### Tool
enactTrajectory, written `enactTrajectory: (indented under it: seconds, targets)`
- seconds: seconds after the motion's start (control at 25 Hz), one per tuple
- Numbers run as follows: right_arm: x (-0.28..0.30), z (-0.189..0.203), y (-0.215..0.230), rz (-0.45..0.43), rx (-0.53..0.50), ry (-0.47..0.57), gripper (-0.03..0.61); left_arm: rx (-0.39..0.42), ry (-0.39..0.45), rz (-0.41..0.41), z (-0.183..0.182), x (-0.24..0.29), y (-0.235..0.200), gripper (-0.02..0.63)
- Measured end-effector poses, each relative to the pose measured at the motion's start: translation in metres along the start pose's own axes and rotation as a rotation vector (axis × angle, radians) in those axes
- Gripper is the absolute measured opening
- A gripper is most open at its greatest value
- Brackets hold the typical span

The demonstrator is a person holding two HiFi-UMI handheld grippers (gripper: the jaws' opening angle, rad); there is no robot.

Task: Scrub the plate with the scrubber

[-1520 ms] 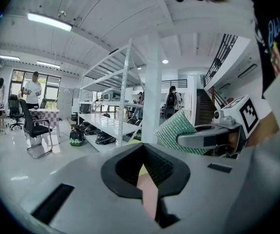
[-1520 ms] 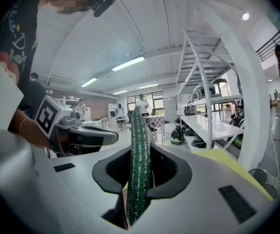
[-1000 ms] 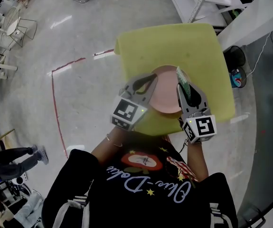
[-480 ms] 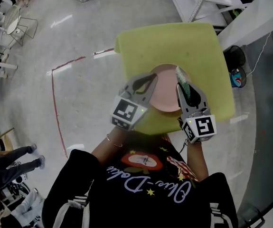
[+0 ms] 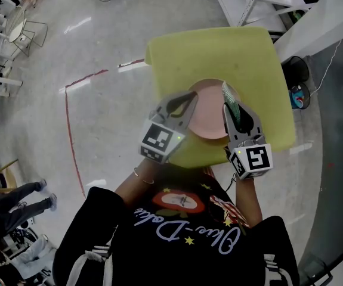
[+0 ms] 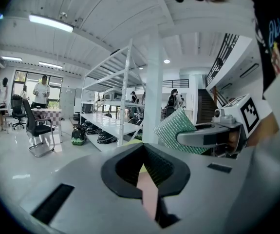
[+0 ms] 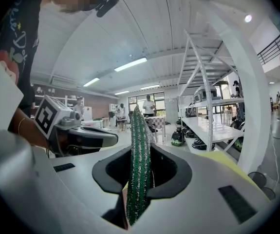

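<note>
Sitting pinched by its rim in the closed jaws of the left gripper (image 5: 188,100), the pink plate (image 5: 207,112) is over the middle of the yellow-green mat (image 5: 219,52); its edge shows as a pink sliver between those jaws (image 6: 148,199). At its right rim stands the green scrubber (image 5: 229,99), clamped edge-on by the right gripper (image 5: 237,117). Over the last 1 second almost nothing moves: the 2 grippers keep their places and the scrubber only nudges along the rim. That suggests a short stroke or a pause, with the scrubbing still under way.
</note>
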State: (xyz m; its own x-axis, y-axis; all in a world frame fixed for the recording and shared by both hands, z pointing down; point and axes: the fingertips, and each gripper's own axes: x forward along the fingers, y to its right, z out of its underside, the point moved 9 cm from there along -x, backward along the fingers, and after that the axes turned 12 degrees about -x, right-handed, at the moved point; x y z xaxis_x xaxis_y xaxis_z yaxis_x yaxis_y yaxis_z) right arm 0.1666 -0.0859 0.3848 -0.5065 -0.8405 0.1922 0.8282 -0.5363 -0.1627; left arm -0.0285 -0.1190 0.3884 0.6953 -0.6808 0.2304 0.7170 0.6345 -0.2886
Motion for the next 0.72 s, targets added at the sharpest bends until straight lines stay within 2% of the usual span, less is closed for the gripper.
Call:
enactTrajectory:
  seconds: [0.72]
  targets:
    - [0.0021, -0.0033, 0.0012, -0.003, -0.006, 0.010, 0.063, -0.006, -0.010, -0.002, -0.0006, 0.0004, -0.0009, 0.002]
